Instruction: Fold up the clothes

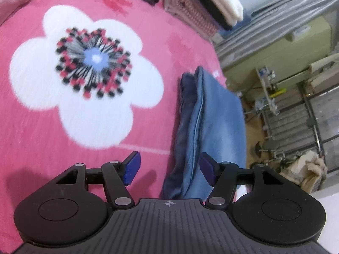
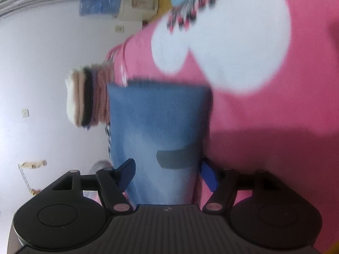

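Pink blanket [image 1: 31, 127] open leftward; clothes stack [image 1: 203, 6] blocks far edge.

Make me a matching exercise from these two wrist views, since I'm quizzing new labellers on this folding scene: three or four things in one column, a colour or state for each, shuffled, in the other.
Things:
1. folded jeans
2. bedspread
3. stack of folded clothes
4. left gripper

Colours or states:
A. pink with a big white flower
B. open, nothing held
C. blue denim, lying near the bed's edge
D. piled at the far corner

Pairs: 1-C, 2-A, 3-D, 4-B
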The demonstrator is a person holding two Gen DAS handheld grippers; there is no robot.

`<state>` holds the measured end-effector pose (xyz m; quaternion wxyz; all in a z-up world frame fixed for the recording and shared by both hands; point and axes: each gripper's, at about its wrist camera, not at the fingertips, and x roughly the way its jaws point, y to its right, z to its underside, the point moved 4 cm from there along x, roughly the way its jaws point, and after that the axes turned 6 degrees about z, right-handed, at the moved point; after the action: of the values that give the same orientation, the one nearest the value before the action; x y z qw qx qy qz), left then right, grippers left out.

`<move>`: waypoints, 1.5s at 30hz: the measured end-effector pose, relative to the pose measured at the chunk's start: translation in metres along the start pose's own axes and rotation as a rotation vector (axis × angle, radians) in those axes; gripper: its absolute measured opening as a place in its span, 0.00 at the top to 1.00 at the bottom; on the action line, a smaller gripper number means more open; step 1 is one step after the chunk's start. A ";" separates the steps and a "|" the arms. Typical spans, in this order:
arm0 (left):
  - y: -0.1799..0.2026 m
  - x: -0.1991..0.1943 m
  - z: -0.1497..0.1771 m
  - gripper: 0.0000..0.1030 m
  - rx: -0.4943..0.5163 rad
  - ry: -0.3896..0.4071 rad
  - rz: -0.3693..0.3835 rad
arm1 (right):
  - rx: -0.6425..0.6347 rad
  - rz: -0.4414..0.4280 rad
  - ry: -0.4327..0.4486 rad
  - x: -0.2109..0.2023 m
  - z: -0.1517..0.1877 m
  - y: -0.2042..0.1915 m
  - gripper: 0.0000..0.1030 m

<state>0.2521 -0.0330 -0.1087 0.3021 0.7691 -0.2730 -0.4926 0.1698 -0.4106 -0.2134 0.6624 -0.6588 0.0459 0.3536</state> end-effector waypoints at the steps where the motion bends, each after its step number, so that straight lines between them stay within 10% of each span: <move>1: 0.001 0.003 -0.005 0.39 0.002 0.004 0.007 | -0.025 0.013 -0.006 0.003 0.004 -0.002 0.35; 10: 0.019 0.060 -0.044 0.29 0.030 -0.002 0.144 | -0.012 -0.028 0.027 0.024 -0.003 -0.013 0.36; 19: 0.018 0.134 -0.062 0.24 0.088 -0.075 0.105 | 0.033 -0.062 0.009 0.021 -0.008 0.001 0.51; 32: 0.014 0.151 -0.074 0.16 0.018 -0.028 0.190 | 0.063 -0.109 -0.014 0.013 -0.012 0.015 0.53; 45: 0.030 0.134 -0.067 0.59 0.082 0.090 0.151 | -0.019 -0.054 -0.056 0.008 -0.019 0.006 0.69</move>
<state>0.3595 -0.1359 -0.1441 0.3186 0.7795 -0.3364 -0.4216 0.1800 -0.4253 -0.2248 0.6665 -0.6558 0.0064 0.3545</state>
